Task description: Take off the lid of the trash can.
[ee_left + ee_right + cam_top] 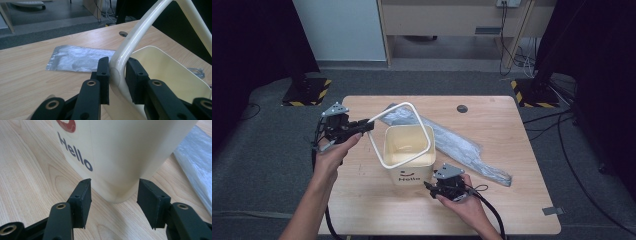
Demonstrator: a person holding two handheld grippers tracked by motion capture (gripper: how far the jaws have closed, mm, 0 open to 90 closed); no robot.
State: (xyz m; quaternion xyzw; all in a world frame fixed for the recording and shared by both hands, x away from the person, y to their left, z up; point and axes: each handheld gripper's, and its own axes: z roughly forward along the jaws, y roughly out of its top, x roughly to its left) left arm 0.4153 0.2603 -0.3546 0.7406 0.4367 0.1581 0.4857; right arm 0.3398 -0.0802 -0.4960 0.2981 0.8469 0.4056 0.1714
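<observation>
Jaws first, from the left: my left gripper [362, 126] has its jaws drawn in narrow on the white handle [130, 42] of the cream bin [409, 160], and in the left gripper view both pads press the tube at a rounded corner. The handle is a rounded rectangular loop, lifted and tilted over the bin's mouth, its long axis running from my left jaws across toward the far right corner of the bin. The bin itself stands upright near the middle of the wooden surface [492, 210], mouth up, with the side printed "Hello" [403, 177] facing me.

Behind the bin and off to its right lies a silvery bag [462, 142], flat, its length slanting from the far middle of the surface to the near right.

On the right, my right gripper [430, 188] sits low at the bin's near right bottom corner. Its jaws stand about half open, one on either side of that corner; in the right gripper view the pads are just beside the cream wall, and I cannot tell whether they touch it.
</observation>
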